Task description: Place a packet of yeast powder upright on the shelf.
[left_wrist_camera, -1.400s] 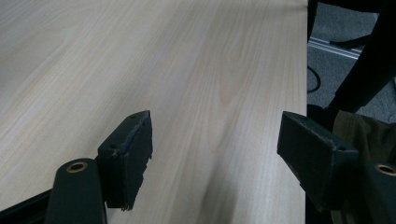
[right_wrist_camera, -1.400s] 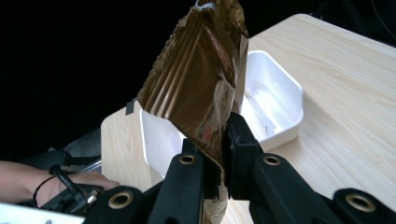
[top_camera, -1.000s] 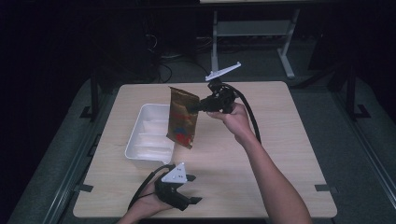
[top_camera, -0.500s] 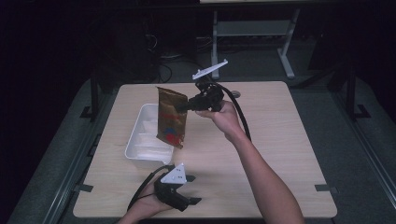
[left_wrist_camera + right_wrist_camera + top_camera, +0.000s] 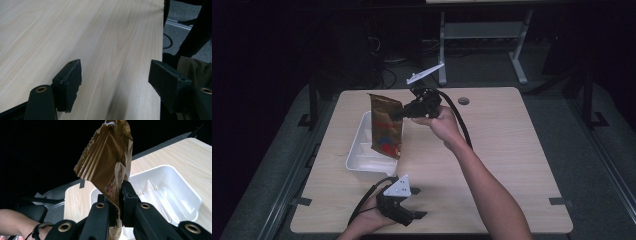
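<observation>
Both grippers first: the right gripper (image 5: 398,114) pinches a brown snack bag (image 5: 385,126) by its edge, holding it in the air above the white divided tray (image 5: 362,155) near the desk's (image 5: 512,145) left edge; the left gripper (image 5: 416,202), jaws spread with nothing between them, rests at the desk's near edge.
</observation>
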The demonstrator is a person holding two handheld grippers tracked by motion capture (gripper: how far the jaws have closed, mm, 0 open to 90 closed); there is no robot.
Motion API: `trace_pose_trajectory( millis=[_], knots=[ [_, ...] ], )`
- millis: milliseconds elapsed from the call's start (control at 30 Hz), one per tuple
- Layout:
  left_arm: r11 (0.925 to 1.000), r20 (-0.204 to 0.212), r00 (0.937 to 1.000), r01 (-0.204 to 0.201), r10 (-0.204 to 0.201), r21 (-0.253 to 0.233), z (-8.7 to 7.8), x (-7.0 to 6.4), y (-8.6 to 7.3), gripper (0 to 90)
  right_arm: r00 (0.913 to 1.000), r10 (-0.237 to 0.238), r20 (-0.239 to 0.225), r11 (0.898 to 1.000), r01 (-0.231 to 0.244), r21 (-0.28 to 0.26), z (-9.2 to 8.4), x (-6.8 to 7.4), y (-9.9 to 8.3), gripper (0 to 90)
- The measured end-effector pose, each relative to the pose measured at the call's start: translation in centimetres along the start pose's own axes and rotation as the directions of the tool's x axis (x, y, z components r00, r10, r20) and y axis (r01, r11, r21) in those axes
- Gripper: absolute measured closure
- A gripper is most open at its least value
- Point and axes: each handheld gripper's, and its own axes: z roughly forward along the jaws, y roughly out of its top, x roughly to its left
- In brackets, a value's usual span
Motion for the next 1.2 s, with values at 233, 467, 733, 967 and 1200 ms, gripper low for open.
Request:
trace_pose_trajectory(
  millis=[233,467,733,967,1200],
  knots=[
    [1.0000,0.000,1.0000,0.002,-0.002,0.003,0.0,0.1,-0.1,26.2,0.9999,0.003,-0.016,1.000,-0.003,0.006,1.0,-0.1,0.1,85.4],
    [1.0000,0.002,1.0000,0.007,-0.007,-0.001,-0.1,0.1,-0.1,26.2,0.9995,0.003,-0.032,1.000,-0.003,0.008,2.0,-0.2,0.2,85.3],
    [1.0000,0.002,1.0000,0.009,-0.009,-0.003,-0.1,0.1,-0.1,26.2,0.9988,0.004,-0.049,1.000,-0.003,0.023,3.2,-0.2,0.3,85.4],
    [0.9999,0.003,0.9999,0.010,-0.010,-0.001,-0.1,0.2,-0.1,26.2,0.9982,0.005,-0.059,1.000,-0.004,0.025,3.9,-0.3,0.3,85.4],
    [0.9999,0.004,0.9999,0.010,-0.010,-0.002,-0.1,0.2,-0.1,26.2,0.9979,0.003,-0.064,1.000,-0.001,0.030,4.5,-0.4,0.3,85.4]
  ],
)
